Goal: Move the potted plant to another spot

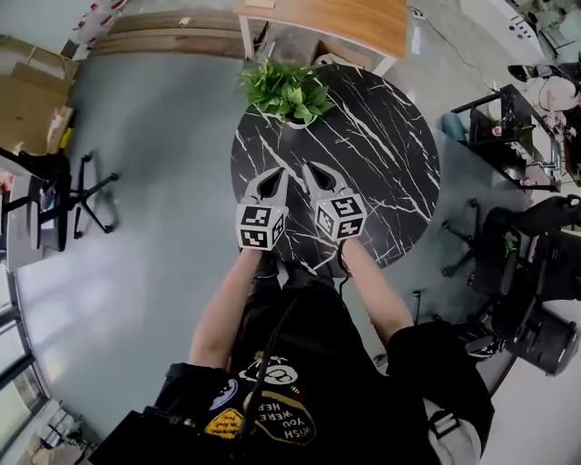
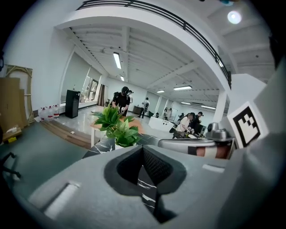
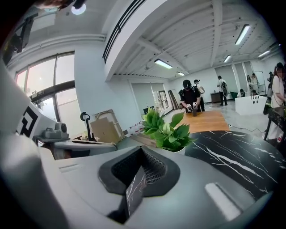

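The potted plant (image 1: 286, 91), leafy green in a white pot, stands at the far left edge of a round black marble table (image 1: 381, 154). Both grippers hover side by side over the table's near part, well short of the plant. My left gripper (image 1: 273, 180) has its jaws together with nothing between them, and so does my right gripper (image 1: 318, 173). In the left gripper view the plant (image 2: 117, 127) shows beyond the shut left gripper (image 2: 144, 152). The right gripper view has the plant (image 3: 167, 132) ahead, slightly right of the shut right gripper (image 3: 142, 154).
A wooden table (image 1: 336, 18) stands just behind the marble one. An office chair (image 1: 64, 195) is on the floor at left, with cardboard boxes (image 1: 27, 100) beyond it. Desks and dark chairs (image 1: 536, 272) crowd the right side. People stand far off in the room.
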Tool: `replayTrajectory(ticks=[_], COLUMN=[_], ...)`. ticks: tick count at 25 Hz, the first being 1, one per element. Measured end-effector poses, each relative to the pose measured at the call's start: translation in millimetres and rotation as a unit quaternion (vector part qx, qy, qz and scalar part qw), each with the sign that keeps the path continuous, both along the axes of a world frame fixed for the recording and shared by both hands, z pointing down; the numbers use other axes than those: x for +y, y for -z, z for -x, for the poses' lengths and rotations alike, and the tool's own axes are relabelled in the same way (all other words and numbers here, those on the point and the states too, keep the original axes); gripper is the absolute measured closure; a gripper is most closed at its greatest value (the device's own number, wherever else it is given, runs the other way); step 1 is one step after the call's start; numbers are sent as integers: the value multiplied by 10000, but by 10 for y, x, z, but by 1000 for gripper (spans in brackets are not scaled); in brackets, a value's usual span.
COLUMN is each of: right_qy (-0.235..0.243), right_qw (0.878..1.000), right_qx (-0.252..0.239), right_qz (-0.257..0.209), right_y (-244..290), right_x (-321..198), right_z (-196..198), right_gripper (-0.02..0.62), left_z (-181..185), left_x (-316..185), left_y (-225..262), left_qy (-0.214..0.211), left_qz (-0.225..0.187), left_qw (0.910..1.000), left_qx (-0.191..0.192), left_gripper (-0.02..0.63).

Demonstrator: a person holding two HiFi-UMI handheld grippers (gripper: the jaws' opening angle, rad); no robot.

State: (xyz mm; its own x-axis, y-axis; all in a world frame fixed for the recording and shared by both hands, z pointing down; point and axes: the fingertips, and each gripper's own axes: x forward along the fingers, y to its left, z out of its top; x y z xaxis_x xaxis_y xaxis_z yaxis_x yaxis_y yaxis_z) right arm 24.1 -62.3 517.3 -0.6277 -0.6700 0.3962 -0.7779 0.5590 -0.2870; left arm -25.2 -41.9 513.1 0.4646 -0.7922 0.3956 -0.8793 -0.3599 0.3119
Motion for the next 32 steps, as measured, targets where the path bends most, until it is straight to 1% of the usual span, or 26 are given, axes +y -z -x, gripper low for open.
replayTrajectory(ticks=[3,6,7,8,11,13,16,19,21,23,28,30,32], right_qy=[61,-99,-157,-217,-451,-530,-568,-682,-746,-775,-657,-686,-736], right_qw=[9999,9998,9997,9996,9983,9971,9948,9918,9910,9914,9918,9918,9910], right_qx=[82,162,166,182,366,549,846,1066,1108,1046,1091,1081,1106], right_qz=[-112,-51,8,57,104,72,-47,-175,-42,108,62,-23,-187], right_y=[-181,-463,-564,-668,-1013,-1244,-1495,-1608,-1721,-1818,-1952,-1951,-1929], right_x=[-196,-441,-520,-604,-881,-1043,-1225,-1387,-1448,-1518,-1758,-1873,-1955], right_z=[86,96,102,111,111,111,109,87,78,93,179,206,224], right_gripper=[592,591,556,503,410,374,289,245,221,182,81,61,58], left_z=[133,202,215,226,254,256,263,331,361,378,400,437,469], left_x=[-191,-352,-391,-433,-551,-590,-628,-754,-853,-956,-1050,-1044,-1002], left_y=[-202,-429,-497,-557,-699,-773,-874,-994,-1043,-1064,-1050,-1057,-1082], left_qy=[138,169,168,164,157,132,62,159,221,258,248,268,294], left_qz=[88,184,224,252,294,312,297,312,309,303,305,328,385], left_qw=[9998,9996,9995,9995,9994,9994,9994,9994,9992,9991,9992,9991,9988], left_qx=[-122,-135,-117,-99,-60,13,136,-23,-105,-112,-22,1,23], left_gripper=[604,604,604,604,604,604,604,604,604,604,604,604,604])
